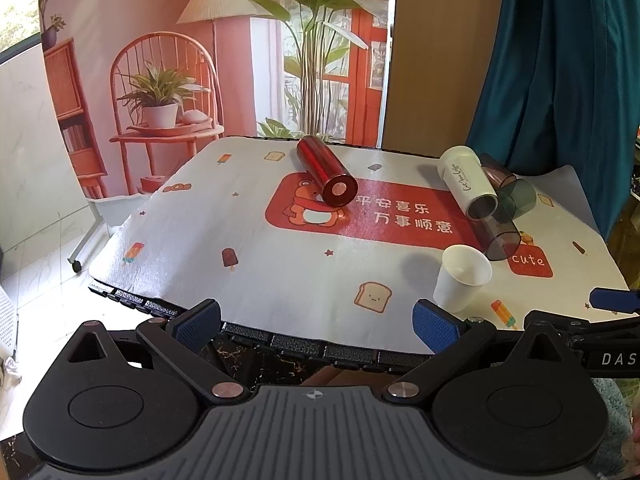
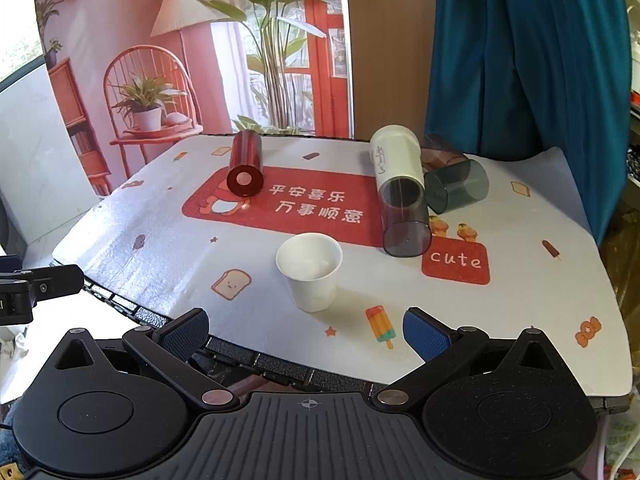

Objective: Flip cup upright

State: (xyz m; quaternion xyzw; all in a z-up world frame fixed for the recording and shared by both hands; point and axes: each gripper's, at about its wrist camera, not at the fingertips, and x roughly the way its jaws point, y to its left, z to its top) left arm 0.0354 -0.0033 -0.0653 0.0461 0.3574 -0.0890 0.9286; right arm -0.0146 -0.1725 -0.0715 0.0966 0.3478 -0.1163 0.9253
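A white paper cup (image 2: 310,270) stands upright, mouth up, on the printed mat near the front; it also shows in the left wrist view (image 1: 462,278). A red cup (image 2: 245,166) (image 1: 326,176) lies on its side at the back. A white tumbler (image 2: 396,162) (image 1: 466,180), a smoky clear cup (image 2: 406,222) (image 1: 498,236) and a dark green cup (image 2: 456,186) (image 1: 518,196) lie on their sides at the right. My right gripper (image 2: 306,334) is open and empty just before the paper cup. My left gripper (image 1: 316,326) is open and empty at the table's front edge.
The mat (image 2: 520,300) covers a small table whose black edge (image 2: 280,364) runs under both grippers. A brown cup (image 2: 438,152) lies behind the green one. A printed room backdrop (image 2: 160,60) and a teal curtain (image 2: 520,60) stand behind the table.
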